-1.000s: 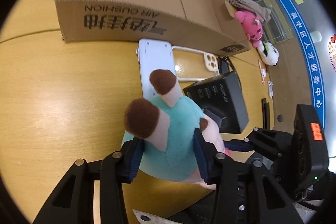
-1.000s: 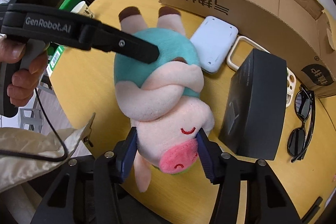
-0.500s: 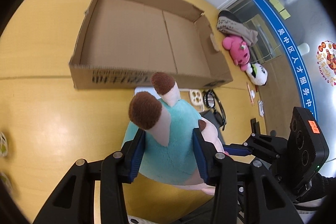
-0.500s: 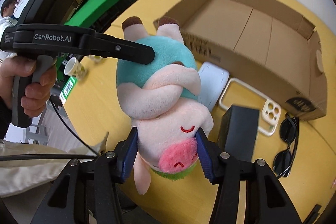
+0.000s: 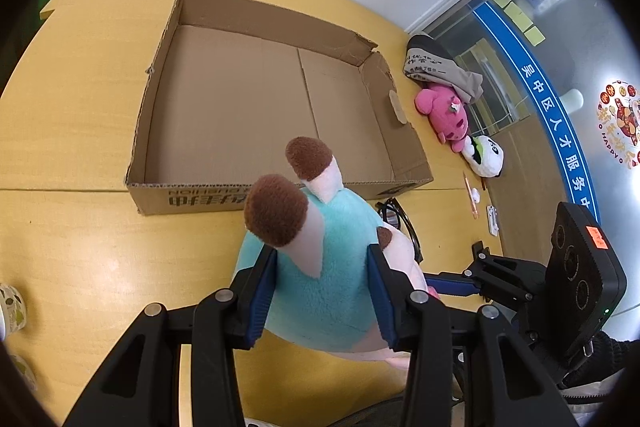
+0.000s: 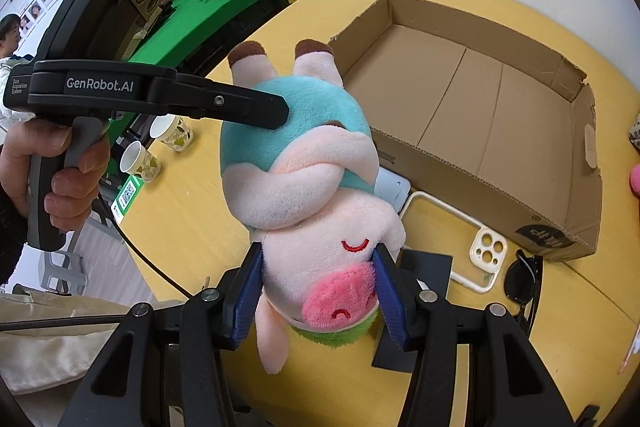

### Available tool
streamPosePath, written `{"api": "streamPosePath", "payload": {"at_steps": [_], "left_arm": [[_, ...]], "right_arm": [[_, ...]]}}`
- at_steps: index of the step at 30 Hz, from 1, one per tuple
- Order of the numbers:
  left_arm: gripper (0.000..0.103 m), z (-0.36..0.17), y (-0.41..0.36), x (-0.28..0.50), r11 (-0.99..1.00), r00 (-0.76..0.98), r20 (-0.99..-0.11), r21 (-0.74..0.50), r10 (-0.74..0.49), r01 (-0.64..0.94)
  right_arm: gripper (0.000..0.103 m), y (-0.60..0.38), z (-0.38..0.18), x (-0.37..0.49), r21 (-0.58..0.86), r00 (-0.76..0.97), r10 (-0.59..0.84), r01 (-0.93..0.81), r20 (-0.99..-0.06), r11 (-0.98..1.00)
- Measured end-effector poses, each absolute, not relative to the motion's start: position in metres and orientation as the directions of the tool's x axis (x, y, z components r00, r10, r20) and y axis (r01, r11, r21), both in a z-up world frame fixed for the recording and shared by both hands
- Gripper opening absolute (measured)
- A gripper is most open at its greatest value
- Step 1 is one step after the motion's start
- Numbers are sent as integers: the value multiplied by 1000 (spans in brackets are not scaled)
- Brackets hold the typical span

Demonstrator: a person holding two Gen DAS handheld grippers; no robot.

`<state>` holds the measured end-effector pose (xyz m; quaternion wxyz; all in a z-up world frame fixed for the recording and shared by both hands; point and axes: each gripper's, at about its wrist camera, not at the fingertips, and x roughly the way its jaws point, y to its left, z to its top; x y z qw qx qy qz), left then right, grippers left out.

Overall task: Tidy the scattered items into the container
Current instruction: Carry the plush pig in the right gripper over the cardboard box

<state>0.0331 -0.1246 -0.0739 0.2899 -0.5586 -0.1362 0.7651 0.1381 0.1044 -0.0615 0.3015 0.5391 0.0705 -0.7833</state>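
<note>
**Plush pig lifted clear of the desk, ready to go into the box**

Two hand-held grippers carry one soft toy between them. The left gripper (image 5: 322, 291) has its jaws pressed into the turquoise body of the plush pig (image 6: 304, 179), and the right gripper (image 6: 318, 293) has its jaws clamped on the pig's pink-snouted head. The toy hangs upside down, brown hooves pointing toward the cardboard box (image 5: 256, 99).

Compared with a second ago, the pig has come up off the yellow desk (image 5: 80, 247). Then the box was seen from low down, its printed front wall filling the view; now both cameras look down over that wall onto the box's bare floor. Neither grip has changed during the lift.

The box is the landmark. The pig is held in the air just in front of its near wall, not yet over the opening. On the desk against that same wall lie a white flat case (image 6: 394, 187), a clear phone case (image 6: 472, 243), a black carton (image 6: 424, 271) and a pair of sunglasses (image 6: 524, 279). Beyond the box's right end sit a pink plush (image 5: 444, 111) and a panda plush (image 5: 486, 157).

The lift looks high enough to clear the wall; what remains is to carry the pig forward over the box and release it. Nothing is in the box yet.
</note>
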Motion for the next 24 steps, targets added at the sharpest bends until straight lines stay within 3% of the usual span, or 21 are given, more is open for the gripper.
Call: {"api": "streamPosePath", "payload": {"at_steps": [24], "left_arm": [[42, -56, -92, 17, -792, -237, -765, -524, 599, -312]], "right_arm": [[57, 138, -48, 114, 214, -250, -413, 567, -876, -796]]}}
